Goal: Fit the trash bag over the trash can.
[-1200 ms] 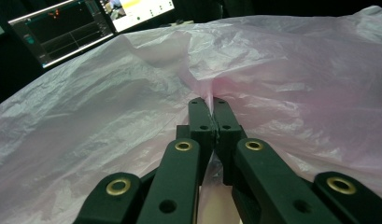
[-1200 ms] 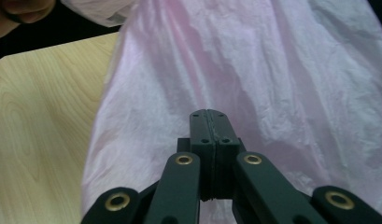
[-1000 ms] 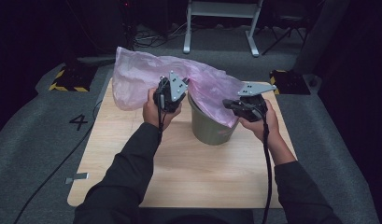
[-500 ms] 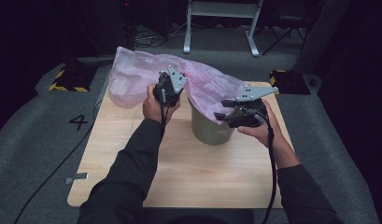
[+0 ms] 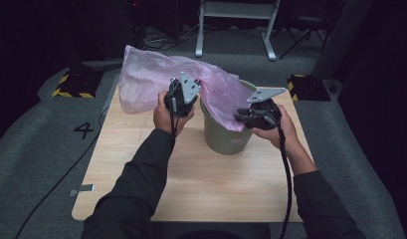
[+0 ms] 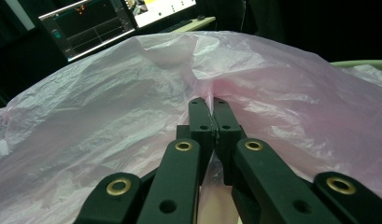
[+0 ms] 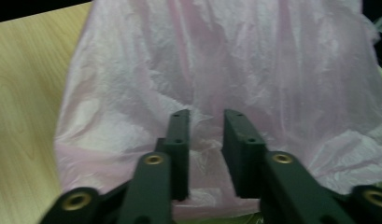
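A: Where is the bag (image 5: 156, 82) now?
B: Half over the bin (image 5: 226, 134) on the counter (image 5: 201, 184), the rest hangs behind. The left hand-held gripper (image 6: 212, 105) is clenched on a fold of it. The right hand-held gripper (image 7: 205, 119) is released, its jaws are apart in front of the film near the rim.
A: What can go wrong?
B: The film is thin. A hard pull may tear it, or tip the light bin. The right one may also close on nothing.

From above the near edge of the table (image 5: 201, 189) we look forward and down. Each gripper camera sits very near, looking along its own jaws. All three views share the pink bag (image 5: 156, 82) (image 6: 109, 116) (image 7: 226, 70).
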Tool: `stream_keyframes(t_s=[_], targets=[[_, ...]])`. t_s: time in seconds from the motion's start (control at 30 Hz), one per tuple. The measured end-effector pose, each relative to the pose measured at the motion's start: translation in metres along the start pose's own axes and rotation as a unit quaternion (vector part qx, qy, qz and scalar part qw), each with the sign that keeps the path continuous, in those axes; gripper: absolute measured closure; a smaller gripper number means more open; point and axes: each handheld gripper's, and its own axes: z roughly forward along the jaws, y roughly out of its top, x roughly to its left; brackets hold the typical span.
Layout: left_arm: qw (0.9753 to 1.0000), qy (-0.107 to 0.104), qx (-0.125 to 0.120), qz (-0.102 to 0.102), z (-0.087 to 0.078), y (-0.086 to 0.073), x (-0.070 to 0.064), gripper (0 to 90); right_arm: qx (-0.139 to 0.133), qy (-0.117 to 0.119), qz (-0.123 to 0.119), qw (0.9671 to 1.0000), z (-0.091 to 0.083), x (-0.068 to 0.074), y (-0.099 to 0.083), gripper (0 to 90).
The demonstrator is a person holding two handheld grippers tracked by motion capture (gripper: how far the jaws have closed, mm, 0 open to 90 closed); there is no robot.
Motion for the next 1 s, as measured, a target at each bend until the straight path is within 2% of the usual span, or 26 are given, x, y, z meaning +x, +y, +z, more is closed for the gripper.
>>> stream_keyframes(t_s=[0.07, 0.13, 0.17, 0.23, 0.3, 0.33, 0.4, 0.47, 0.5, 0.57, 0.6, 0.63, 0.77, 0.87, 0.9, 0.97, 1.0], targets=[[1.0, 0.002, 0.006, 0.0, 0.002, 0.0, 0.0, 89.3, -0.017, 0.008, 0.008, 0.9998, -0.004, -0.001, 0.0, 69.8], [0.9999, 0.004, 0.01, 0.001, 0.004, -0.001, 0.0, 89.4, -0.039, 0.013, 0.014, 0.9991, -0.01, -0.001, 0.0, 58.3], [0.9999, 0.003, 0.011, 0.0, 0.005, -0.001, -0.001, 89.4, -0.049, 0.012, 0.018, 0.9986, -0.014, 0.0, 0.001, 56.7], [0.9999, 0.003, 0.013, 0.0, 0.005, -0.001, -0.001, 89.4, -0.073, 0.031, 0.013, 0.9967, -0.022, 0.003, 0.003, 52.0], [0.9999, 0.002, 0.015, -0.001, 0.006, -0.001, -0.001, 89.4, -0.084, 0.039, 0.009, 0.9956, -0.028, 0.009, 0.007, 45.4], [0.9999, 0.001, 0.014, -0.002, 0.006, -0.001, -0.002, 89.4, -0.087, 0.051, 0.005, 0.9949, -0.029, 0.012, 0.009, 42.0], [0.9999, -0.002, 0.013, -0.003, 0.005, -0.001, -0.002, 89.4, -0.081, 0.065, -0.012, 0.9945, -0.029, 0.021, 0.011, 40.3], [0.9999, -0.006, 0.011, -0.003, 0.004, 0.0, -0.003, 89.4, -0.068, 0.072, -0.025, 0.9948, -0.026, 0.028, 0.012, 42.5], [0.9999, -0.009, 0.01, -0.001, 0.003, 0.0, -0.003, 89.4, -0.059, 0.065, -0.03, 0.9957, -0.023, 0.03, 0.012, 47.1], [0.9998, -0.016, 0.007, 0.001, 0.0, 0.001, -0.004, 89.4, -0.04, 0.057, -0.041, 0.9967, -0.017, 0.03, 0.012, 62.6], [0.9998, -0.016, 0.007, 0.001, 0.0, 0.001, -0.004, 89.4, -0.04, 0.057, -0.041, 0.9967, -0.017, 0.03, 0.012, 62.6], [0.9997, -0.022, 0.003, 0.005, -0.003, 0.002, -0.005, 89.4, -0.026, 0.04, -0.043, 0.9979, -0.012, 0.028, 0.011, 70.5], [0.9993, -0.036, -0.006, -0.001, -0.009, 0.002, -0.004, 89.4, -0.016, 0.017, -0.037, 0.999, -0.007, 0.022, 0.011, 78.0], [0.9992, -0.039, -0.007, 0.005, -0.012, 0.002, -0.005, 89.4, -0.014, 0.006, -0.027, 0.9995, -0.005, 0.017, 0.009, 80.4], [0.9994, -0.032, -0.006, 0.008, -0.013, 0.002, -0.006, 89.4, -0.011, 0.0, -0.027, 0.9996, -0.004, 0.016, 0.009, 79.6], [0.9996, -0.024, -0.004, 0.013, -0.014, 0.002, -0.006, 89.4, -0.016, -0.008, -0.019, 0.9997, -0.006, 0.014, 0.007, 71.2], [0.9998, -0.011, 0.003, 0.014, -0.012, 0.002, -0.004, 89.4, -0.026, 0.001, -0.013, 0.9996, -0.009, 0.012, 0.006, 69.3]])
